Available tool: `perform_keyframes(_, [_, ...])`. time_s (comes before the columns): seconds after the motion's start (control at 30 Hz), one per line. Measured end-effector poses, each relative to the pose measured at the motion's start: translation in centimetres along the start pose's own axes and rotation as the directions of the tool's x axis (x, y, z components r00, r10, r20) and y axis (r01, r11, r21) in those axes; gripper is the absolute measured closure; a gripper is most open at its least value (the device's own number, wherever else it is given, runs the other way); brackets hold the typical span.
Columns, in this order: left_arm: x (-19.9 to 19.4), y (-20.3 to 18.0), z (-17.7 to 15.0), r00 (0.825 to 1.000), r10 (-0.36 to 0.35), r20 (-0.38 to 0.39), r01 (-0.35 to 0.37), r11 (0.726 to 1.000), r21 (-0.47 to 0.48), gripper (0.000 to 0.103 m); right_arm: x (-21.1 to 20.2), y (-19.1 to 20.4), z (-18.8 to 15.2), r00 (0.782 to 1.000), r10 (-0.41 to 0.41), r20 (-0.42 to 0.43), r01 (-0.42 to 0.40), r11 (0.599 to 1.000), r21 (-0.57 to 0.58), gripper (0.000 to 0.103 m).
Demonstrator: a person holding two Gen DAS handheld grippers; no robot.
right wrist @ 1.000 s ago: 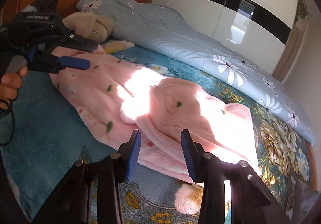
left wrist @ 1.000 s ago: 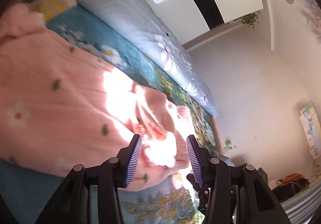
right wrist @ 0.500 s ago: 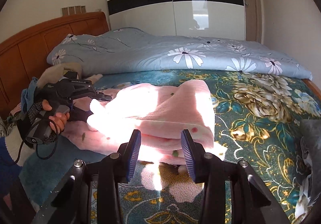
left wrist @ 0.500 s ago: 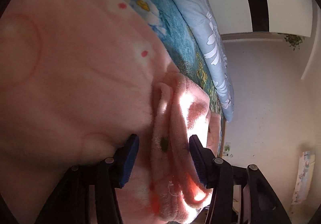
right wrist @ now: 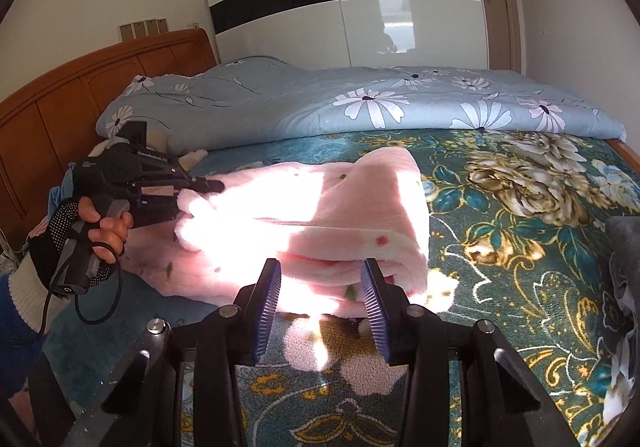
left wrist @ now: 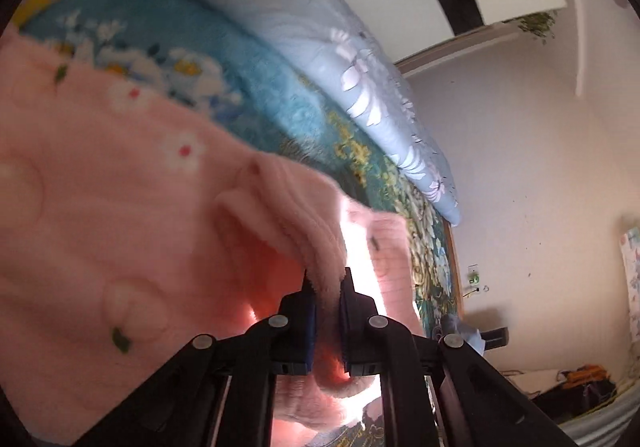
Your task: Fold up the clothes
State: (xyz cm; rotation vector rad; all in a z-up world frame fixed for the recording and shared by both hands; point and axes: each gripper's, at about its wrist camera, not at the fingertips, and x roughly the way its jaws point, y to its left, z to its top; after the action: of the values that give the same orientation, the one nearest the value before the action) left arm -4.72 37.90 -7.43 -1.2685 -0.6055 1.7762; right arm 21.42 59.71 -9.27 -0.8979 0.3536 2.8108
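A pink fleece garment with small flowers and leaves lies partly folded on the bed. In the left wrist view it fills the left half. My left gripper is shut on a thick folded edge of the pink garment; in the right wrist view it grips the garment's left end. My right gripper is open and empty, just in front of the garment's near edge, not touching it.
The bed has a teal floral sheet. A light blue quilt with white daisies lies along the far side. A wooden headboard stands at the left. A grey cloth lies at the right edge.
My left gripper has closed on the garment's folded edge, which it only straddled half a second ago. My right gripper has come a little closer to the garment and stays open.
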Motion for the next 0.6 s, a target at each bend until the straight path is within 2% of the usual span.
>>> perform_keyframes(0.03, [-0.4, -0.5, 0.0, 1.0, 0.028, 0.006, -0.028, 0.999, 0.039, 0.093, 0.0, -0.3, -0.1, 1.0, -0.003, -0.001, 0.003, 1.0, 0.011, 0.06])
perform_keyframes(0.1, [0.1, 0.1, 0.0, 0.992, 0.129, -0.01, -0.127, 0.989, 0.079, 0.093, -0.1, -0.9, -0.2, 1.0, -0.008, -0.004, 0.008, 0.999, 0.032, 0.06])
perform_keyframes(0.17, [0.7, 0.7, -0.1, 0.973, 0.229, -0.022, -0.225, 0.967, 0.122, 0.092, 0.2, -1.4, -0.4, 1.0, -0.008, -0.013, 0.009, 0.998, 0.054, 0.06])
perform_keyframes(0.23, [1.2, 3.8, -1.1, 0.954, 0.29, -0.08, -0.283, 0.955, 0.083, 0.09, 0.7, -1.5, -0.6, 1.0, 0.002, -0.026, 0.0, 0.998, 0.069, 0.06])
perform_keyframes(0.27, [1.1, 5.3, -1.6, 0.956, 0.277, -0.096, -0.274, 0.961, 0.042, 0.086, 0.8, -1.4, -0.7, 0.999, 0.003, -0.034, -0.001, 0.998, 0.065, 0.06])
perform_keyframes(0.33, [0.1, 6.7, -1.9, 0.972, 0.216, -0.088, -0.219, 0.975, -0.026, 0.081, 1.1, -1.2, -0.7, 0.999, 0.002, -0.048, 0.0, 0.999, 0.052, 0.06])
perform_keyframes(0.5, [-3.1, 5.0, -1.8, 0.982, 0.188, -0.027, -0.187, 0.982, 0.032, 0.071, 1.0, -1.7, -0.4, 0.998, -0.02, -0.054, 0.022, 0.999, 0.043, 0.06])
perform_keyframes(0.6, [-3.1, 4.1, -2.0, 0.984, 0.167, -0.066, -0.163, 0.985, 0.049, 0.059, 1.0, -1.9, -0.3, 0.999, -0.022, -0.049, 0.025, 0.998, 0.063, 0.06])
